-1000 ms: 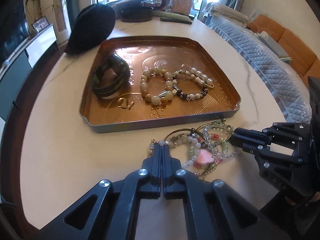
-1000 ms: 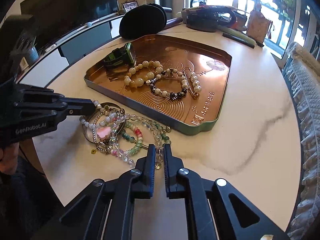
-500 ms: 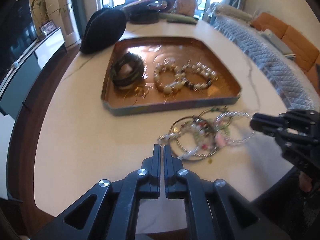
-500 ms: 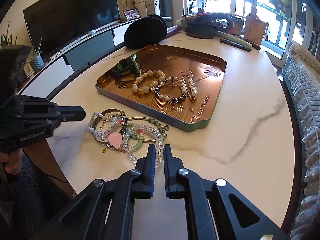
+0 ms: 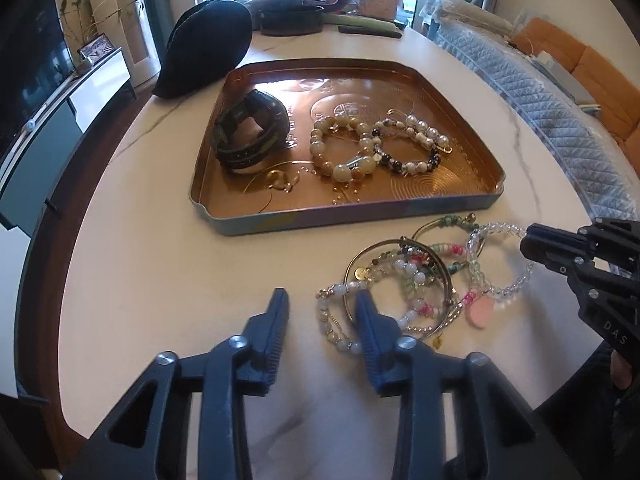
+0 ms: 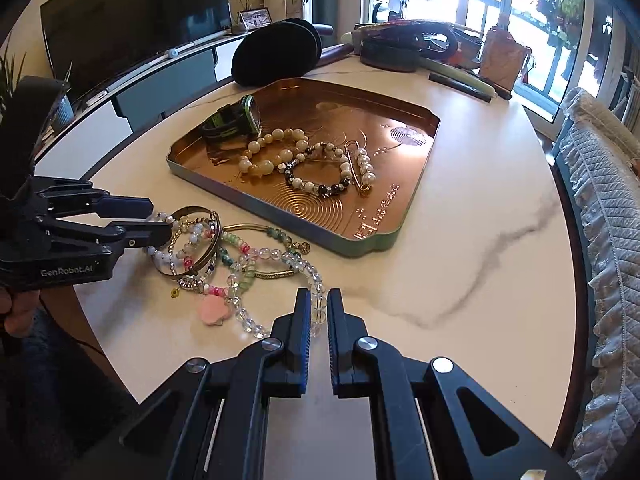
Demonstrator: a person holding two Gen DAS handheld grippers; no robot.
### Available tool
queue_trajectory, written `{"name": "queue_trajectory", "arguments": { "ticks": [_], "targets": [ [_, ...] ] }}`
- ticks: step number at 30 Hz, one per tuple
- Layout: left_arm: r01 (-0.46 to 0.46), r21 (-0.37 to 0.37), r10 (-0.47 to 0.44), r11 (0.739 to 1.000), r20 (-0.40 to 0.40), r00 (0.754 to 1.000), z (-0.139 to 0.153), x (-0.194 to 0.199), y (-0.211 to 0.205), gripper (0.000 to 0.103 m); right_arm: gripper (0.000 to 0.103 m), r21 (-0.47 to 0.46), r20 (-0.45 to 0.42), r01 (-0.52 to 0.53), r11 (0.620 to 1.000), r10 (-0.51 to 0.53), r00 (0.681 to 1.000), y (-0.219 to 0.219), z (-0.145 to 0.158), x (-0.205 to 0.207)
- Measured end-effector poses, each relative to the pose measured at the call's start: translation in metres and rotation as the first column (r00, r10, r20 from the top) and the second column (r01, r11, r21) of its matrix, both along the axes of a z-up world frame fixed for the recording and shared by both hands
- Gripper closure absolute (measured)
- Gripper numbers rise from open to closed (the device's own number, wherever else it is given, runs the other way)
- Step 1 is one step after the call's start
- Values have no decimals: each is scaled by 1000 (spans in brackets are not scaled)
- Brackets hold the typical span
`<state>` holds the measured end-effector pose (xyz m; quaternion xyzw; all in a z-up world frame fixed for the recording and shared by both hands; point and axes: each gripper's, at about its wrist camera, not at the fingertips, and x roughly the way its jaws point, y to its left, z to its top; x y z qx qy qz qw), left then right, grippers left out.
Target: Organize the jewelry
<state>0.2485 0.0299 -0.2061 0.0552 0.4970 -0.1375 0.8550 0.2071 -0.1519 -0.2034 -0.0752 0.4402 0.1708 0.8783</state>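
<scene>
A copper tray [image 5: 248, 216] [image 6: 256, 204] on the white table holds a dark watch [image 5: 250, 136] [image 6: 234, 120], a cream bead bracelet [image 5: 344, 148] [image 6: 272, 152] and a black-and-white bead bracelet [image 5: 412, 148] [image 6: 328, 176]. A tangled pile of bracelets [image 5: 416, 280] [image 6: 224, 248] lies on the table in front of the tray, with a clear bead bracelet [image 5: 500, 264] [image 6: 308, 276] and a pink charm [image 6: 212, 310]. My left gripper [image 5: 322, 308] [image 6: 154, 218] is open at the pile's near left edge. My right gripper [image 6: 319, 304] [image 5: 528, 244] is shut on the clear bead bracelet.
A black hat [image 5: 204, 44] [image 6: 276, 52] lies behind the tray. A dark bag and other items [image 6: 404, 46] sit at the table's far end. A padded chair [image 6: 600, 200] stands at the right. A TV [image 6: 132, 16] is at the left.
My left gripper has opened and moved forward to the pile's edge. The right gripper has stayed shut, closer to the clear bracelet.
</scene>
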Motion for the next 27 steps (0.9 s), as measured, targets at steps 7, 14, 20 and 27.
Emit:
{"name": "queue_trajectory", "arguments": {
  "ticks": [7,14,20,27],
  "targets": [
    [8,-36,-9,999,-19,1000,1,6,1,85,94,-5,9,0,1000,1,1000,-3,3,2],
    [8,-30,-9,1000,-34,999,-3,11,-5,86,80,-27,-8,-11,1000,10,1000,2,-3,6],
    [15,-62,-16,998,-15,1000,3,9,-2,95,80,-47,-27,-20,999,18,999,6,-14,10],
    [20,-108,-16,994,40,999,20,-2,4,95,96,86,-55,19,996,-14,998,-9,-6,13]
  ]
}}
